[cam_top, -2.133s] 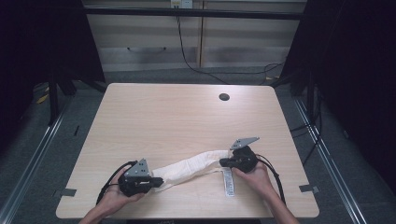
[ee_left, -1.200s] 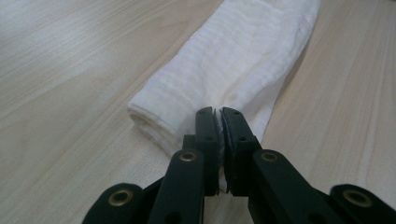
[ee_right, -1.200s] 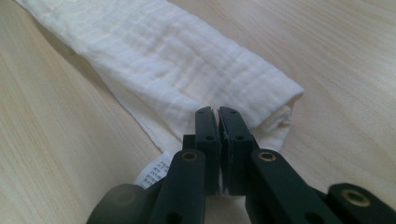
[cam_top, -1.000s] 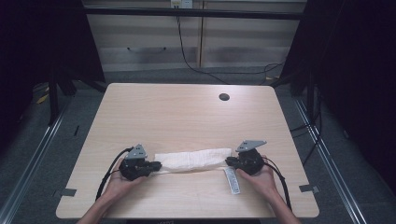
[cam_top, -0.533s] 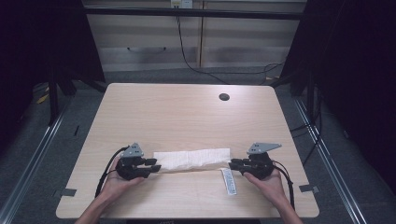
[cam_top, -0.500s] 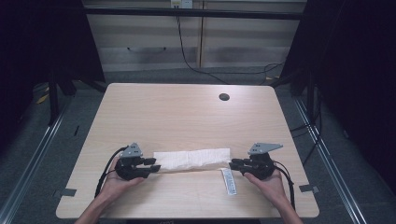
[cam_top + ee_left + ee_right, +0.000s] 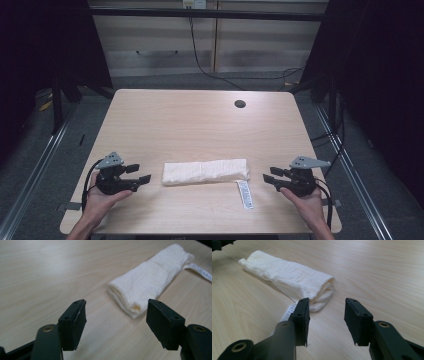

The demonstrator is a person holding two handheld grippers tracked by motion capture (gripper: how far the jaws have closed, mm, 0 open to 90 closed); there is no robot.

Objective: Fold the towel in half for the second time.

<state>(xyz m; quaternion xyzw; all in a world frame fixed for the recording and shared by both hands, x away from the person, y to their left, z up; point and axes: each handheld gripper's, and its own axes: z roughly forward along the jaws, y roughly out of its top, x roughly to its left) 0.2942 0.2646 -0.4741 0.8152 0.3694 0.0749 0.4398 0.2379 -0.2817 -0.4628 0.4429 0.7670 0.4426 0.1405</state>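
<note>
Pale wooden surface [image 7: 200,125] carries a folded white cloth [image 7: 206,171] at its near middle, lying flat with its tag beside it. Left gripper [image 7: 136,173] and right gripper [image 7: 271,176] flank it, jaws just opened and empty; folding looks finished.

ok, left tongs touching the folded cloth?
Apart. The high view shows bare table between the left tongs and the folded cloth; in the left gripper view the jaws, just opening, stand wide with nothing between them.
</note>
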